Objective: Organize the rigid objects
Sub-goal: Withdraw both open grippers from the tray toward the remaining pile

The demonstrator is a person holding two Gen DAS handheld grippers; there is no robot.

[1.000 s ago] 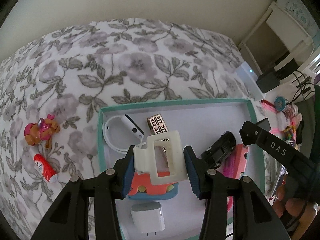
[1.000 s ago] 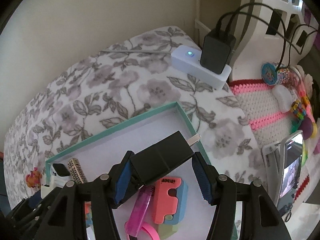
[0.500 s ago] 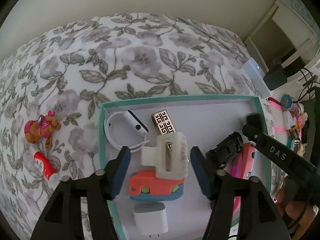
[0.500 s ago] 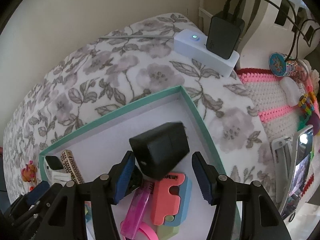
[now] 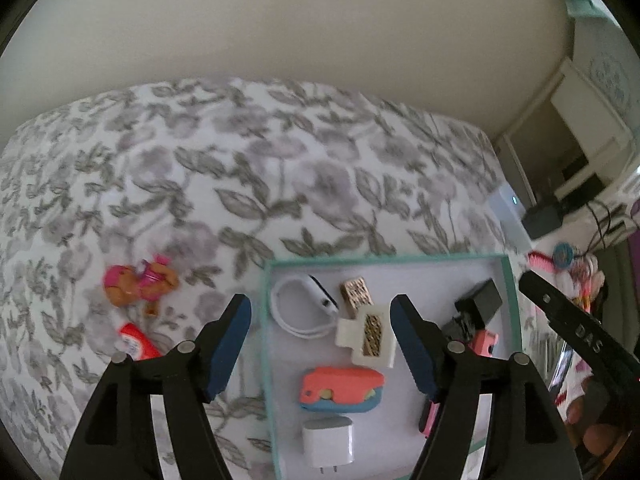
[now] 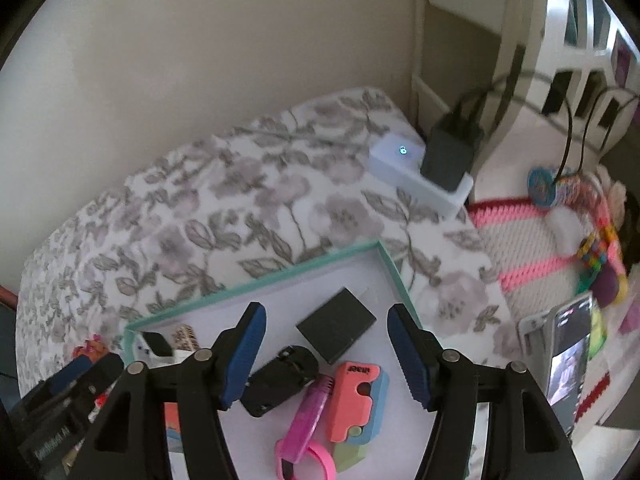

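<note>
Blue-padded jaws of the left gripper [image 5: 320, 342] are opening above a teal-rimmed box [image 5: 267, 344] on a bed, pressing on nothing. Nearest the lens inside the box lies a white charger plug [image 5: 329, 446], prongs toward the camera; just beyond it, a coral-and-blue toy car [image 5: 342, 389]. A cream hair claw clip [image 5: 368, 334] lies free on the white floor between the spread pads, overlapping a gold-patterned lighter [image 5: 356, 292]. Beside them rests a white smartwatch [image 5: 304, 310] with its looped band.

In the right wrist view, the right gripper [image 6: 323, 354] is also opening, empty, over the box's far corner. A pink lighter [image 6: 306, 424] and a second coral-and-blue toy [image 6: 356, 404] lie closest, a black toy car [image 6: 280, 380] just past them, and a black power adapter [image 6: 336, 330] flat on the floor between the pads.

Outside the box, on the grey floral bedspread [image 5: 280, 168], sit a pink-and-brown puppy figurine [image 5: 138, 282] and a red tube [image 5: 136, 342]. Farther off, a white power strip [image 6: 416, 170] carries a black plug.
</note>
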